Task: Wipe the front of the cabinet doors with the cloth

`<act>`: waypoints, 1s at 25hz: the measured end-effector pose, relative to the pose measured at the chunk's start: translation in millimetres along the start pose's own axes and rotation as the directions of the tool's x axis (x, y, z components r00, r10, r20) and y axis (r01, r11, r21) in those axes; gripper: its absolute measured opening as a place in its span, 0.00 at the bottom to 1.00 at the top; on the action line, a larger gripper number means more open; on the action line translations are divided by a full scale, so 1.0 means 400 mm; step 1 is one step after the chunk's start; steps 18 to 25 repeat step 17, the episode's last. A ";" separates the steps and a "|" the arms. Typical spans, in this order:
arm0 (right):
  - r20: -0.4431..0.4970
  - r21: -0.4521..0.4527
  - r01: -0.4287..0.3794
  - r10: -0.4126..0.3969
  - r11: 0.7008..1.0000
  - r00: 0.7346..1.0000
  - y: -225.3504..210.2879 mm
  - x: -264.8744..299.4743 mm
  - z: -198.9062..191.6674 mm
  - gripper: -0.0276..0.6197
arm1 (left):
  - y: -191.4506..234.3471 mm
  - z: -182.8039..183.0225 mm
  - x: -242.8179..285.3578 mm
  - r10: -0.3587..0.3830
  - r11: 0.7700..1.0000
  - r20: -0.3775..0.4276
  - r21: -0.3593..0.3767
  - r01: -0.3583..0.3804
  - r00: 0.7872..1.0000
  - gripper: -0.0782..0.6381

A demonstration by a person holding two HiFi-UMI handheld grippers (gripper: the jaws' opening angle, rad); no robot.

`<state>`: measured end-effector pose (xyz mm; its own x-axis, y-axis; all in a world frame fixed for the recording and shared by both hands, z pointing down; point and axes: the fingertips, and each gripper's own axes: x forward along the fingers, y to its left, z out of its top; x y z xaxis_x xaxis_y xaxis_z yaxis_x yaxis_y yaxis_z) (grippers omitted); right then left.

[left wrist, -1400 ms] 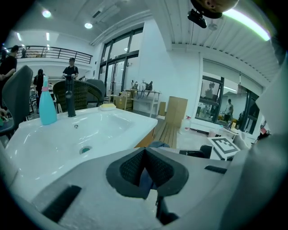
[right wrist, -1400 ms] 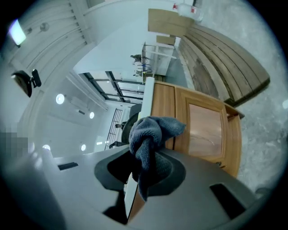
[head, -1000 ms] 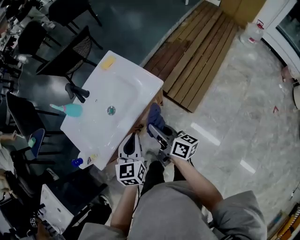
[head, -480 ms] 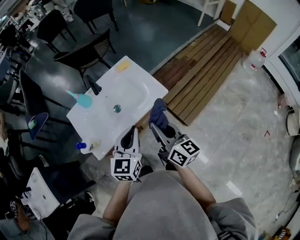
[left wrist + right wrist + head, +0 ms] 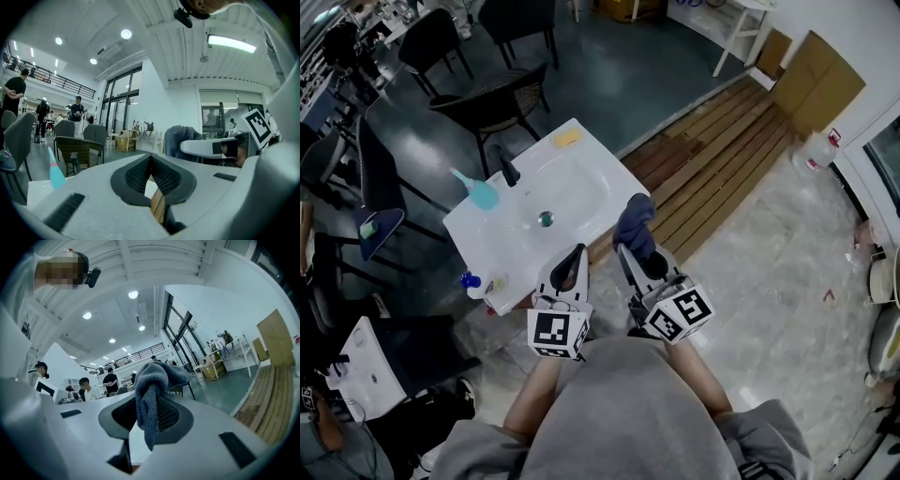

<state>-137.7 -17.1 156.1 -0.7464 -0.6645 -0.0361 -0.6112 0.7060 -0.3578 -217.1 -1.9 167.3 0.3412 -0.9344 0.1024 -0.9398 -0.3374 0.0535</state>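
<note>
hanging bunched, the blue cloth (image 5: 635,223) is pinched in the right gripper (image 5: 637,258), just off the white basin (image 5: 572,169); left gripper (image 5: 574,257) closed, empty. likely the approach step: next the cloth must drop to the door fronts below, barely seen here

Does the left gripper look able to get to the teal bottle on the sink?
Probably yes. The left gripper is shut and empty at the sink, and bare basin lies between it and the teal bottle. Its jaws would need opening.
</note>
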 end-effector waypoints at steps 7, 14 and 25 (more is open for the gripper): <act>0.018 0.034 -0.012 0.012 0.999 1.000 -0.008 0.018 -0.003 0.15 | 0.013 0.008 0.001 -0.004 1.000 0.015 0.005 0.004 1.000 0.12; 0.030 0.062 -0.028 0.027 0.998 0.999 -0.017 0.037 -0.001 0.15 | 0.024 0.015 0.016 -0.008 1.000 0.019 -0.006 0.008 1.000 0.12; 0.030 0.062 -0.035 0.033 0.997 0.999 -0.022 0.046 -0.001 0.15 | 0.028 0.014 0.025 -0.008 1.000 0.022 -0.012 0.008 1.000 0.12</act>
